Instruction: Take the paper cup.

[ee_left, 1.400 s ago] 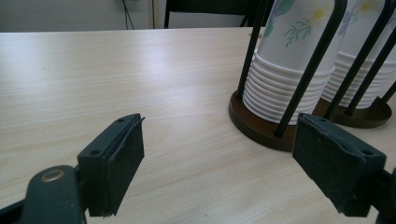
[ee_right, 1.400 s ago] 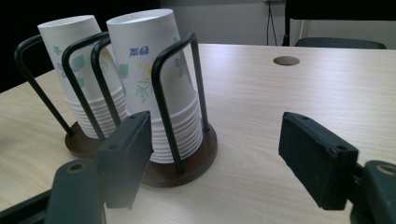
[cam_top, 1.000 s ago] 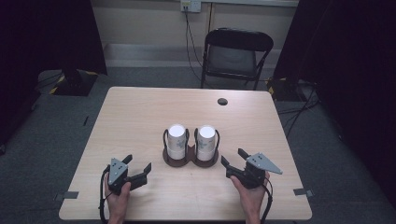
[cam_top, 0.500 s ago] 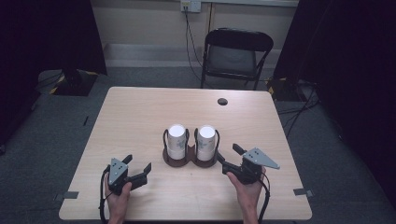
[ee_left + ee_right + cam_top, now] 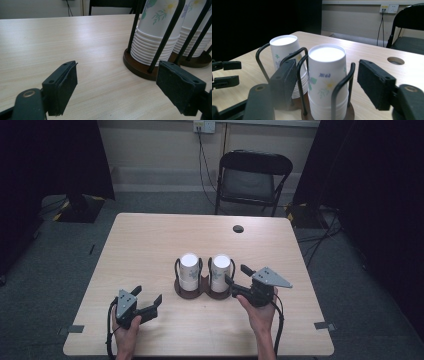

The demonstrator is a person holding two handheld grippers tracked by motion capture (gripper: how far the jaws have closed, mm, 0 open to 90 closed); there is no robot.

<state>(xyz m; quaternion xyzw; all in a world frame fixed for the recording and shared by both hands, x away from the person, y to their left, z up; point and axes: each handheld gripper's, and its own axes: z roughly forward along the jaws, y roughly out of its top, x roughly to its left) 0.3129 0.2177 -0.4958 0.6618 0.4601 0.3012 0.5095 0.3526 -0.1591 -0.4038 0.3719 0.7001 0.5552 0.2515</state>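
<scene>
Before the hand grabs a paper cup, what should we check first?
1. Right gripper lined up with the nearer cup stack: ok, a jaw on each side.
2. Pads pressing the cup: not ok; the jaws have just been closing but stand apart from it.
3. Wire holder bars clear of the pads: cannot tell, bars are close by.
4. Stacks upright in the holder: ok.
5. Left gripper out of the way: ok, open, low on the table.
</scene>
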